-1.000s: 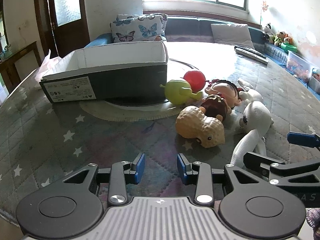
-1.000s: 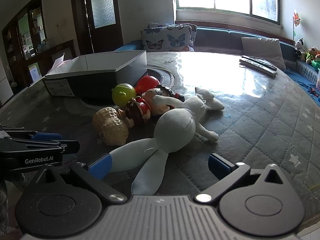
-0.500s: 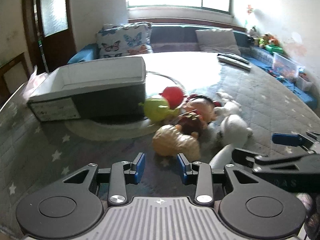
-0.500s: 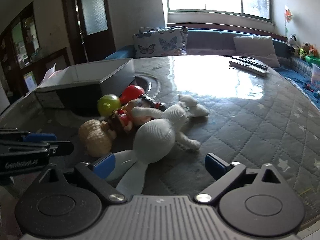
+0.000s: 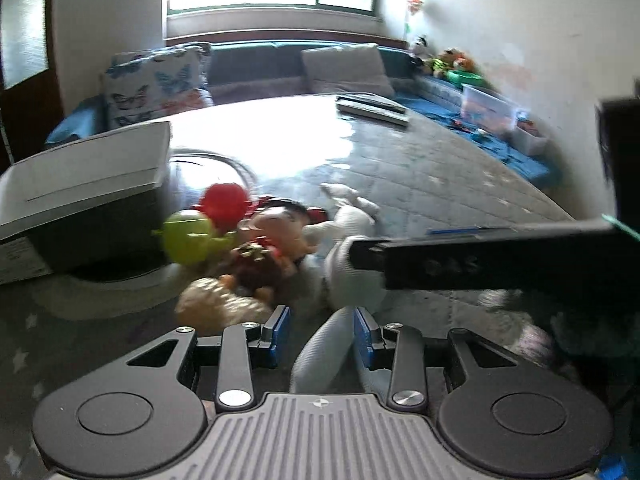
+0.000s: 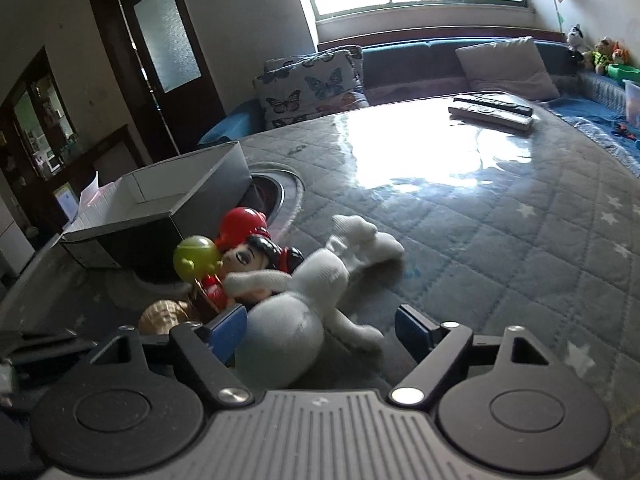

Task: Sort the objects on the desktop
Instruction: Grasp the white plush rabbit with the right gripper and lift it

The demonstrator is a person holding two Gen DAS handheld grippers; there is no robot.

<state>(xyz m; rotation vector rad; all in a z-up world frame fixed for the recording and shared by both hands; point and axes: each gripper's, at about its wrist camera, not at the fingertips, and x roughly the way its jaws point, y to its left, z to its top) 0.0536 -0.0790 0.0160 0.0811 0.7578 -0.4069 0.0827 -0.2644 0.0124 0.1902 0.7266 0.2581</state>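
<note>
The left hand-held gripper (image 5: 320, 338) is spread, with one long grey ear of the white bunny (image 5: 352, 276) lying between its blue pads; the pads do not look like they press it. The right hand-held gripper (image 6: 322, 326) is spread wide too, and its jaws have just been closing in. The bunny's round head sits between its pads, close to the left pad and apart from the right one.

Just past the left gripper's tips lies a tan toy (image 5: 218, 306), then a doll (image 6: 256, 260), a green toy (image 6: 196, 260) and a red toy (image 6: 240, 222), all bunched together. Behind them and to the left stands an open box (image 6: 160, 200).

To the right of both grippers the quilted worktop (image 6: 500, 240) is bare a long way out. Two remotes (image 6: 492, 110) lie near its far edge.
</note>
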